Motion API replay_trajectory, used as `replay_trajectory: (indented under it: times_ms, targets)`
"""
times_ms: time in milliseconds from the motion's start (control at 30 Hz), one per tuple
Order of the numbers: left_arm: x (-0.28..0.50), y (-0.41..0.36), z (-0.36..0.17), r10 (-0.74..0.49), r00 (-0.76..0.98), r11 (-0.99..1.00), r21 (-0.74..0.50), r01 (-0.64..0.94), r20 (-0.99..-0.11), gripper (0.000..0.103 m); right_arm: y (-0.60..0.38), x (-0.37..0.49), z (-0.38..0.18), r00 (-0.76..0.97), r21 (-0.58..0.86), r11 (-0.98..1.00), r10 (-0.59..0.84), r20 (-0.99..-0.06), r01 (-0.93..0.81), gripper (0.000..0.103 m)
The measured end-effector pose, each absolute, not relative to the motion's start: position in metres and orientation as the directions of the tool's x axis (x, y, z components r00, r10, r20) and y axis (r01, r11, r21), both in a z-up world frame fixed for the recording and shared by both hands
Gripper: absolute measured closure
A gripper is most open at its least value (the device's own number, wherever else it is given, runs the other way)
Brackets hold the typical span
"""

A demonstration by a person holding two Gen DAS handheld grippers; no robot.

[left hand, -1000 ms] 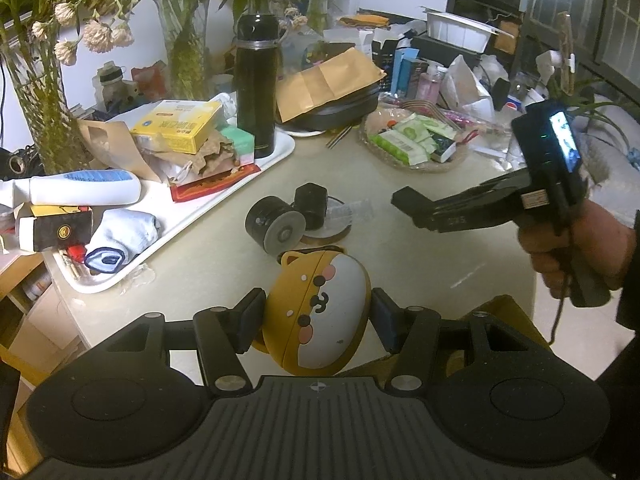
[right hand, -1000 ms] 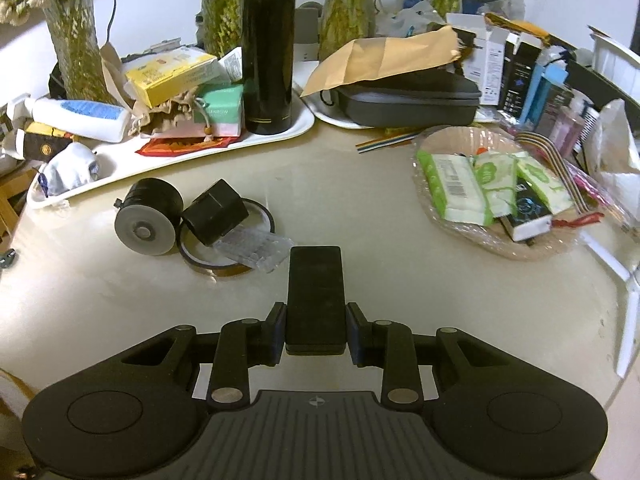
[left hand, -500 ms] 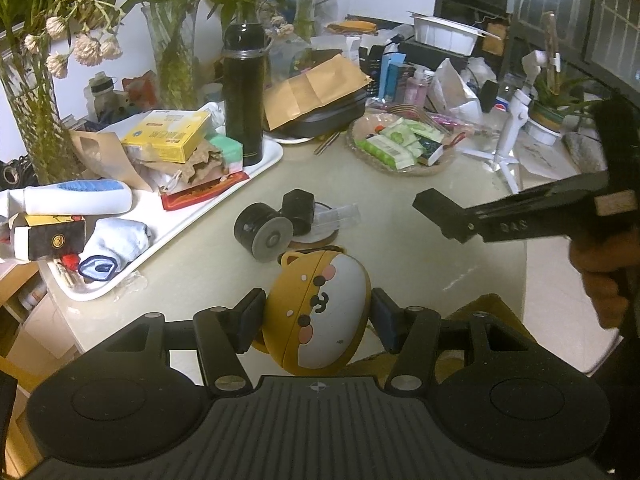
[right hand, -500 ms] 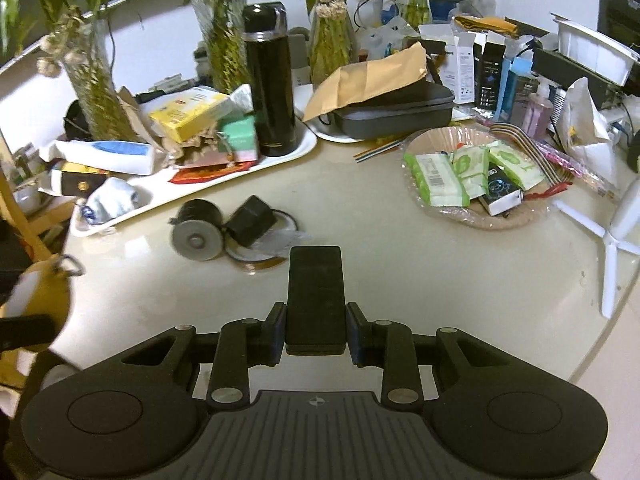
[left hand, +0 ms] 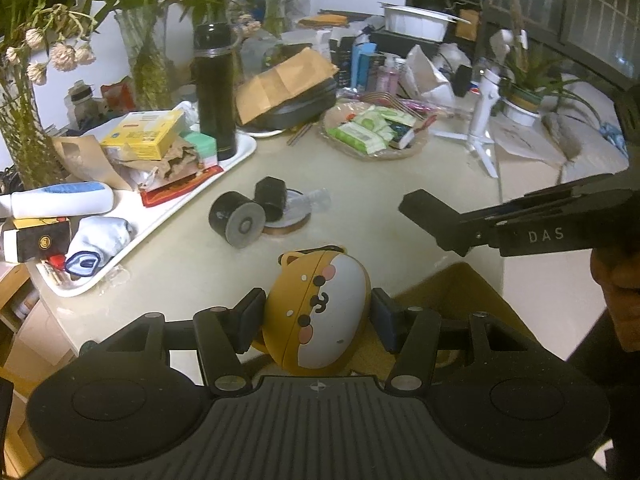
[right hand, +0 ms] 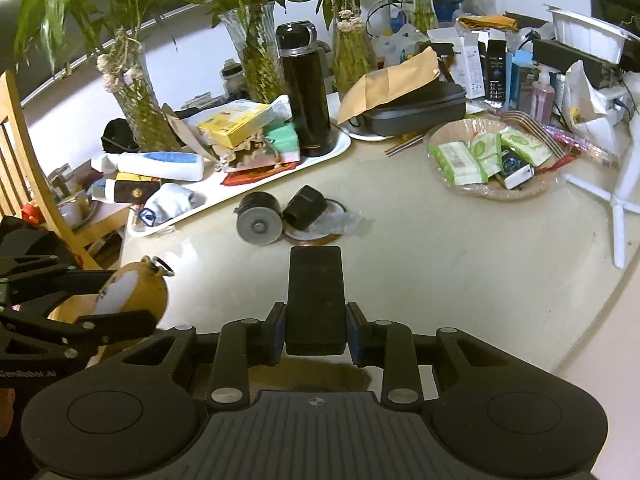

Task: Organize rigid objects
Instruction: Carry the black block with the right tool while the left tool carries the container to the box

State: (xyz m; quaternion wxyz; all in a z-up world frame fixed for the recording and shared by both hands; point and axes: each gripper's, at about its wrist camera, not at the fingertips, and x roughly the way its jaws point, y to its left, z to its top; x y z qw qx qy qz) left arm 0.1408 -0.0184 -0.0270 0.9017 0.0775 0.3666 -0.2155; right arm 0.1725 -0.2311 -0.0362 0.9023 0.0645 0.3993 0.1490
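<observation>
My left gripper (left hand: 316,316) is shut on a yellow and white dog-face case (left hand: 320,312), held above the table's near edge; it also shows in the right wrist view (right hand: 128,292). My right gripper (right hand: 315,336) is shut on a flat black rectangular block (right hand: 315,300), raised over the table's front. That block also shows at the right of the left wrist view (left hand: 432,216). A black cylinder (left hand: 238,220) and a small black box (left hand: 271,196) lie mid-table on a round coaster with a clear wrapper.
A white tray (left hand: 236,160) at the left holds a black flask (left hand: 214,92), boxes, a tube and a sock. A wicker basket (left hand: 360,152) of packets stands at the back right. Glass vases with plants line the back. A wooden chair (right hand: 24,168) stands at the left.
Both grippers have pulled back and up from the table with their objects still held. More of the table and the room shows in both views.
</observation>
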Motion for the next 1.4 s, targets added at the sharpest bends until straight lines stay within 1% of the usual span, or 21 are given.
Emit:
replay_trajectory:
  times_ms: [233, 700, 1067, 1400]
  targets:
    - [0.126, -0.017, -0.03, -0.336, 0.628, 0.888, -0.014, 0.459, -0.702, 0.047, -0.229, 0.152, -0.032, 0.641, 0.261, 0.94, 0.34, -0.688, -0.218, 0.069]
    - [0.095, -0.011, -0.035, -0.364, 0.571, 0.862, -0.033, 0.506, -0.735, 0.047, -0.224, 0.124, -0.032, 0.617, 0.292, 0.931, 0.365, -0.697, -0.221, 0.069]
    - [0.09, -0.013, -0.042, -0.313, 0.545, 0.867, -0.001, 0.497, -0.778, 0.047, -0.215, 0.115, -0.035, 0.591, 0.294, 0.928, 0.371, -0.716, -0.227, 0.069]
    - [0.09, -0.017, -0.049, -0.267, 0.521, 0.872, 0.027, 0.488, -0.811, 0.047, -0.208, 0.105, -0.044, 0.54, 0.288, 0.93, 0.366, -0.758, -0.227, 0.069]
